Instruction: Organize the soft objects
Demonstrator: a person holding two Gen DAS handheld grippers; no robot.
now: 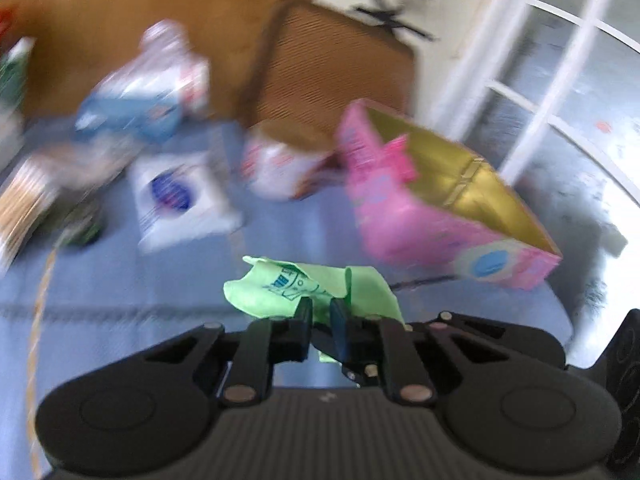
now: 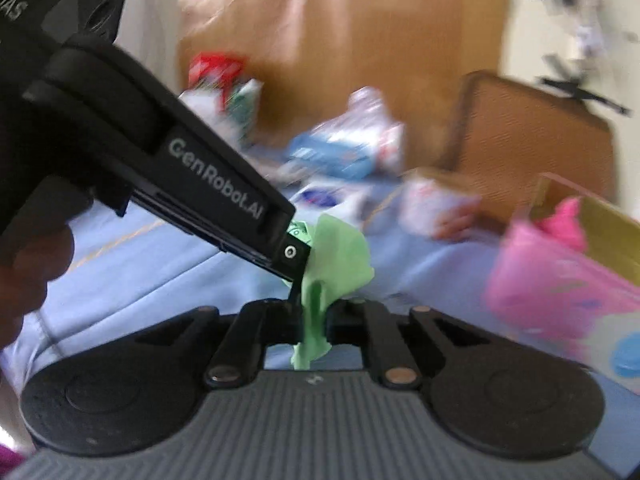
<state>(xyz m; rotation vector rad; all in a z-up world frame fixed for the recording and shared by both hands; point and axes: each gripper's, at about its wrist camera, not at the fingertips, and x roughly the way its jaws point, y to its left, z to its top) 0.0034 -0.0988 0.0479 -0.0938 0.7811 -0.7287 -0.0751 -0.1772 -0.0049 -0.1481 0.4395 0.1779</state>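
A crumpled light-green soft bag (image 1: 276, 288) with blue print hangs above the blue sheet. My left gripper (image 1: 320, 316) is shut on one edge of it. In the right wrist view my right gripper (image 2: 314, 320) is shut on the lower end of the same green bag (image 2: 340, 256), and the left gripper (image 2: 298, 256) reaches in from the upper left and pinches its top. An open pink box (image 1: 440, 216) with a gold lining lies to the right, with a pink soft item (image 1: 396, 156) in its mouth.
On the blue sheet (image 1: 120, 280) lie a white pouch with a blue circle (image 1: 180, 192), a blue-and-white pack (image 1: 140, 96) and a white-and-red pack (image 1: 280, 164). A brown mesh chair back (image 1: 332, 68) stands behind. A hand (image 2: 24, 272) holds the left gripper.
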